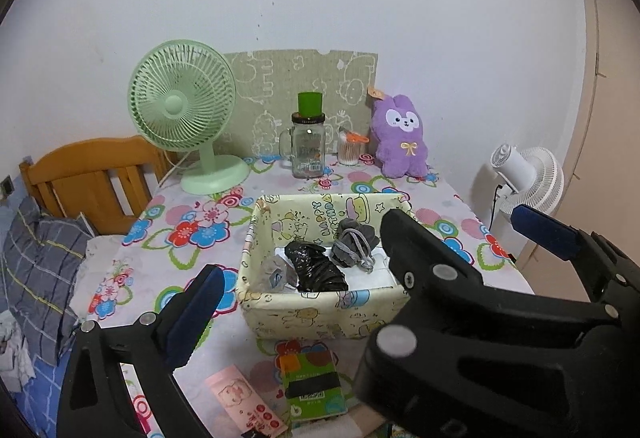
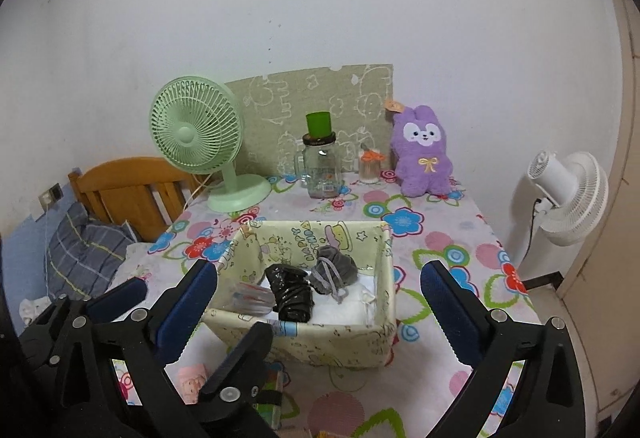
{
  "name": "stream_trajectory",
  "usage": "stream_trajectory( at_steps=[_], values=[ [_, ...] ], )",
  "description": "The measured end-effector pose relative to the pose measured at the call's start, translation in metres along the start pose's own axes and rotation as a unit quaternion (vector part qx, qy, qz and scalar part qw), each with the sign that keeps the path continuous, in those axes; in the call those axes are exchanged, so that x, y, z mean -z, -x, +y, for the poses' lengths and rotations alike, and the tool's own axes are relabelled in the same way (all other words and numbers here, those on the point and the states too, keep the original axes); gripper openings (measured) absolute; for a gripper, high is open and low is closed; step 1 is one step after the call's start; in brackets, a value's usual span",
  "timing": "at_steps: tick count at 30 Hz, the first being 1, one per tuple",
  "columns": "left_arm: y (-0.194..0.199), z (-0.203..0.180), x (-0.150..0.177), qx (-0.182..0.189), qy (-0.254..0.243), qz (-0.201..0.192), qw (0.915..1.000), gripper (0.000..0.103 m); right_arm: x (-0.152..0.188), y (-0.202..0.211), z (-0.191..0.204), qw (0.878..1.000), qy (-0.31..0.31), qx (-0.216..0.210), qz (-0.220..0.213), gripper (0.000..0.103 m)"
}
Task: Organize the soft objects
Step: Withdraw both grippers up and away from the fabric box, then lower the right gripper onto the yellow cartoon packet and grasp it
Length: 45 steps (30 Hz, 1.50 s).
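Observation:
A pale yellow fabric storage box (image 1: 320, 312) (image 2: 304, 338) stands mid-table. Inside lie a crumpled black plastic bag (image 1: 316, 268) (image 2: 291, 294), a grey drawstring pouch (image 1: 354, 244) (image 2: 334, 272), a clear packet (image 1: 276, 274) (image 2: 248, 296) and white cloth (image 2: 356, 304). A purple plush bunny (image 1: 400, 137) (image 2: 424, 157) sits upright at the table's back right. My left gripper (image 1: 298, 284) is open and empty, in front of the box; it also shows at lower left in the right wrist view (image 2: 176, 318). My right gripper (image 2: 324, 308) is open and empty, its fingers either side of the box front.
At the back stand a green desk fan (image 1: 184, 113) (image 2: 200, 133), a glass mug jar with a green cup (image 1: 308, 145) (image 2: 322, 161) and a cotton-swab jar (image 1: 350, 149) (image 2: 370, 167). A green packet (image 1: 314, 384) and pink card (image 1: 248, 402) lie at the front. A white fan (image 2: 568, 193) stands right, a bed left.

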<state>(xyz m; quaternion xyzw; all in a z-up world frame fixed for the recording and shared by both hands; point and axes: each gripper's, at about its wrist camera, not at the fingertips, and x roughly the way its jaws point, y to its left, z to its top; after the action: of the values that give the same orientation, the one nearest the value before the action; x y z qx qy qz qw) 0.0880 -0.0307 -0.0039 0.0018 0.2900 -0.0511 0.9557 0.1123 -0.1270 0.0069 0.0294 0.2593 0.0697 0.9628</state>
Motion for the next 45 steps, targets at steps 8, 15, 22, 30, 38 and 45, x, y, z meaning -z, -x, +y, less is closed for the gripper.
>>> stream_trajectory(
  at_steps=[8, 15, 22, 30, 38, 45],
  values=[
    [0.02, -0.005, 0.009, 0.006, -0.001, -0.01, 0.9999, 0.103, 0.009, 0.026, -0.004, 1.0, -0.006, 0.014, -0.008, 0.103],
    [0.034, -0.007, 0.019, 0.007, -0.006, -0.023, 0.9997, 0.103, 0.017, 0.045, -0.002, 1.0, 0.001, 0.025, -0.016, 0.103],
    [0.046, -0.004, 0.029, 0.014, 0.003, -0.031, 0.9994, 0.103, 0.025, 0.06, 0.002, 0.999, 0.006, 0.039, -0.025, 0.103],
    [0.045, -0.001, 0.044, 0.007, 0.013, -0.022, 0.9997, 0.103, 0.04, 0.062, 0.003, 0.999, 0.009, 0.029, -0.012, 0.103],
    [0.05, -0.003, 0.063, -0.013, 0.001, -0.033, 0.9993, 0.102, 0.059, 0.065, 0.008, 0.999, 0.017, 0.027, -0.009, 0.103],
    [0.043, 0.0, 0.081, -0.009, 0.009, -0.027, 0.9995, 0.102, 0.078, 0.06, 0.009, 1.0, 0.013, 0.026, 0.004, 0.098]
  ],
)
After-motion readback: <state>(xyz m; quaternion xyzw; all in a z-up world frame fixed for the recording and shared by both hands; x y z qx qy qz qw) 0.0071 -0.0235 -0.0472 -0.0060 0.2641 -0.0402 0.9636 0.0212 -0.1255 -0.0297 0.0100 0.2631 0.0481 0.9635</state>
